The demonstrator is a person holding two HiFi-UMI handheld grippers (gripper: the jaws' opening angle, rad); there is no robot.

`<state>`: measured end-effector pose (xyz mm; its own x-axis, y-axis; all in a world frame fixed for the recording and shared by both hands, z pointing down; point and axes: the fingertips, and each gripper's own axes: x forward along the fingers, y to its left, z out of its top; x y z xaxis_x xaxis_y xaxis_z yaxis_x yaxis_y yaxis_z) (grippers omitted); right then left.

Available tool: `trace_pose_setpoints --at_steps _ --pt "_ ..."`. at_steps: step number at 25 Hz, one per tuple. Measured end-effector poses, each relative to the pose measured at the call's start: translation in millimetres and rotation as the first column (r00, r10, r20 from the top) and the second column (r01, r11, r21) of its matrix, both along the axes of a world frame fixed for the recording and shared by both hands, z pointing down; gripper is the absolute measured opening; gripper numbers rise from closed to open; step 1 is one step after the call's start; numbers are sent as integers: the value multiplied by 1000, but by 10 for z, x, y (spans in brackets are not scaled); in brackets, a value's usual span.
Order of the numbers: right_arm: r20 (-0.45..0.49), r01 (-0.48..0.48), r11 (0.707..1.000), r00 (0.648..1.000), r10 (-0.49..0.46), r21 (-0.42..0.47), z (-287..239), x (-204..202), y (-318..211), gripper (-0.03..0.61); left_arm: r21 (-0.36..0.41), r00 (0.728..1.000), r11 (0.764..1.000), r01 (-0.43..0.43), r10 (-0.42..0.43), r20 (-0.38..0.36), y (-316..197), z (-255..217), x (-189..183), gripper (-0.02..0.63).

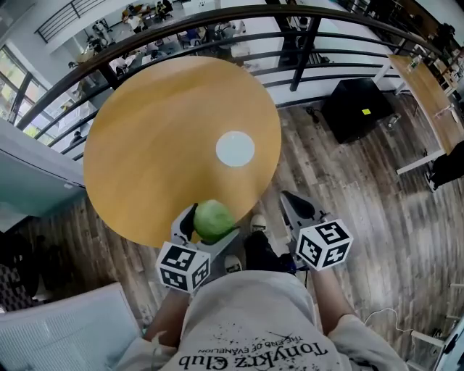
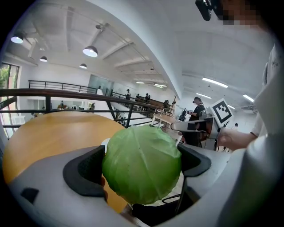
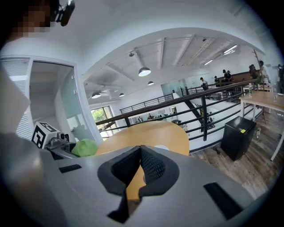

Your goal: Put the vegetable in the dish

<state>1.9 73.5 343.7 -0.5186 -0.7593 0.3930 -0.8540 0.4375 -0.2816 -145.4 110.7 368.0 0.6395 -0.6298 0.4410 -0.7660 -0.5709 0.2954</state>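
Note:
A round green cabbage point(image 1: 214, 219) is clamped between the jaws of my left gripper point(image 1: 212, 226), held at the near edge of the round wooden table point(image 1: 159, 145). In the left gripper view the cabbage point(image 2: 142, 164) fills the gap between both black pads. A small white dish point(image 1: 235, 148) lies on the table's right half, farther away. My right gripper point(image 1: 291, 209) hovers off the table's near right edge, its pads point(image 3: 153, 166) pressed together with nothing between them. The cabbage point(image 3: 85, 147) shows at the left of the right gripper view.
A black railing point(image 1: 217, 22) curves behind the table, with a drop to a lower floor beyond. A black box point(image 1: 357, 109) stands on the wood floor at the right, near a wooden desk point(image 1: 428, 90). A pale panel point(image 1: 65, 333) lies at the lower left.

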Motion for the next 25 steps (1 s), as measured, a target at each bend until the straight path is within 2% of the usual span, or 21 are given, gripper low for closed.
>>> trace_pose_setpoints --at_steps 8,17,25 --pt "34 76 997 996 -77 31 -15 380 -572 21 44 997 997 67 -69 37 -489 -80 396 499" --pt "41 175 984 984 -176 30 -40 544 -1115 21 36 983 985 171 -173 56 -881 -88 567 499" --pt "38 188 982 981 -188 -5 124 687 -1283 21 24 974 976 216 -217 69 -1001 -6 609 499"
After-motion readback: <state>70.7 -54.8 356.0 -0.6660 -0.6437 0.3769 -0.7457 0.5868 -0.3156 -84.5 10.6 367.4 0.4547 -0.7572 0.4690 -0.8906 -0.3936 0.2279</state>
